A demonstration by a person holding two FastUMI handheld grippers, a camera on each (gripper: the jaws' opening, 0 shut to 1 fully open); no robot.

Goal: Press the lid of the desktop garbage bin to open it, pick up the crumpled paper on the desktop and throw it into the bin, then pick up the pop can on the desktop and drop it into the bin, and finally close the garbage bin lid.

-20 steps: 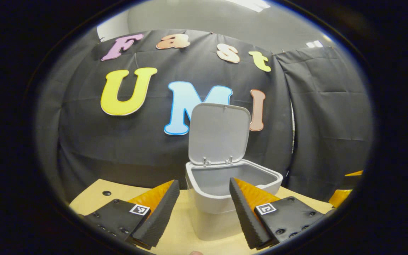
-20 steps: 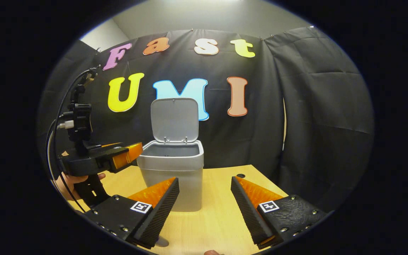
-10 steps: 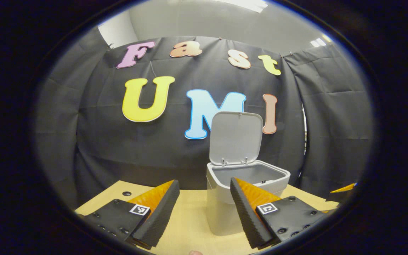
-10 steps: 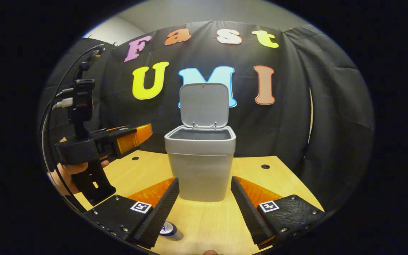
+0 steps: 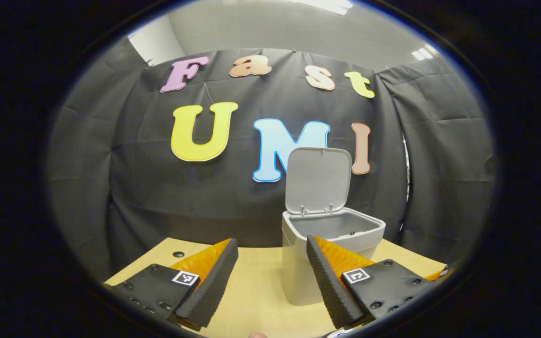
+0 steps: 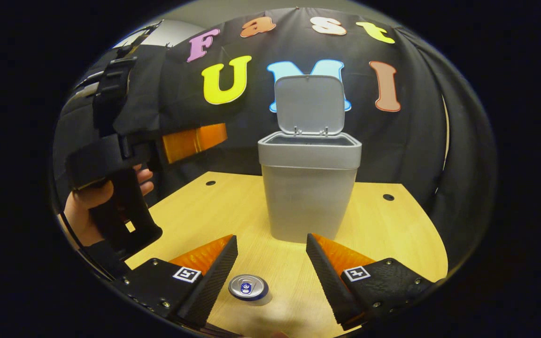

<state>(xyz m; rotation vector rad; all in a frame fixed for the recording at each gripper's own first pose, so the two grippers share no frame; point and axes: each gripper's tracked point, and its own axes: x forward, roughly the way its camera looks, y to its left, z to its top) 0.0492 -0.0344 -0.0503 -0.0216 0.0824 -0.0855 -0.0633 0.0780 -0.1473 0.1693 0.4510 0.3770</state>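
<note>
Bin (image 5: 331, 253) first: in the left gripper view it stands on the wooden table (image 5: 251, 286) against the black cloth wall, just beyond your left gripper (image 5: 270, 263) and slightly to the right of the line between its fingers, with its lid (image 5: 317, 180) hinged upright at the back and the inside open to you. Your left gripper's jaws stand wide apart with nothing between them, and the right finger overlaps the bin's front corner in the picture; whether it touches cannot be told. In the right gripper view the bin (image 6: 309, 188) sits near the middle of the table (image 6: 204, 211), lid (image 6: 310, 104) up. The can (image 6: 248, 287) stands upright on the table in front of the bin, well short of it, seen from above between the fingers of your right gripper (image 6: 270, 267) but touched by neither; those jaws are wide apart too. To the left of the bin, raised above the table, your left hand (image 6: 93, 202) holds the left gripper (image 6: 195, 141), pointing toward the bin.
</note>
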